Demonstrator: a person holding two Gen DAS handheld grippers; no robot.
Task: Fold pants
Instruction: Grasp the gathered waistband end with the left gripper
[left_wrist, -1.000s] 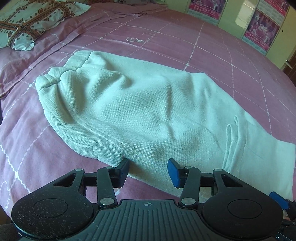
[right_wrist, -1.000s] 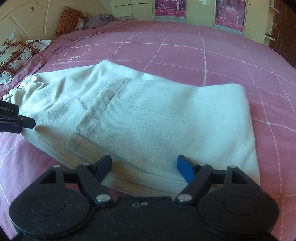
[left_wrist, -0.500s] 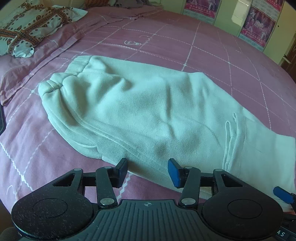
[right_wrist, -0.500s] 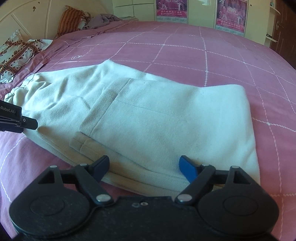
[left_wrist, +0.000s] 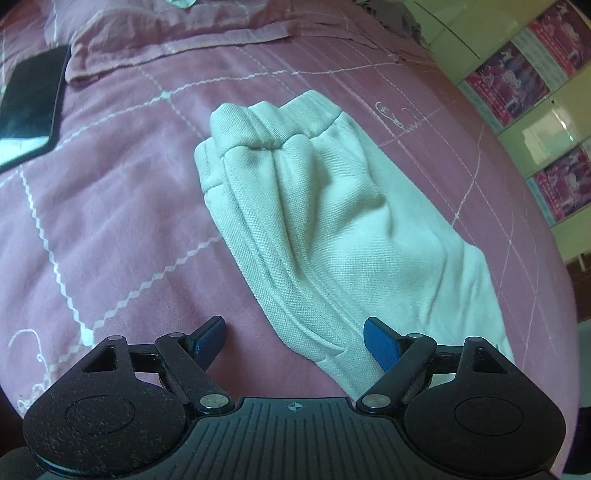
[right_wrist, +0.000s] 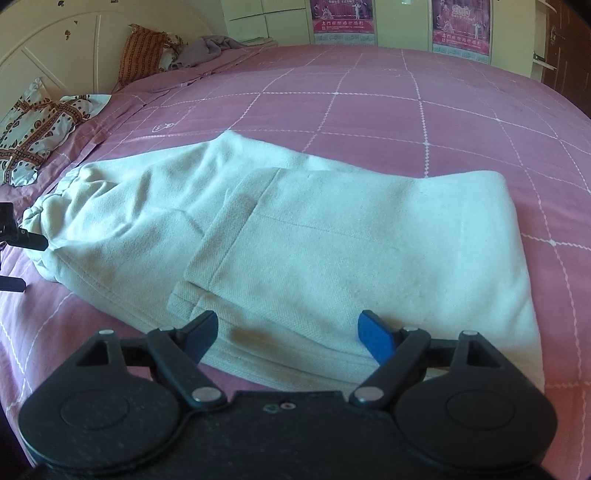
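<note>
Cream pants are seen once-folded on pink bedspread; further folding remains, left gripper opening, right gripper spread, both empty.

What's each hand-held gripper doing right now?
Left hand-held gripper: jaws opening, pants edge between, ungripped.
Right hand-held gripper: open over pants, holding nothing.

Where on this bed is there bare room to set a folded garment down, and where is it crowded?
Free: the pink bedspread beyond the pants, up to the far posters; also the strip between the pants' waistband and the dark phone. Crowded: the headboard corner, with the patterned pillows and a grey bundle.
</note>
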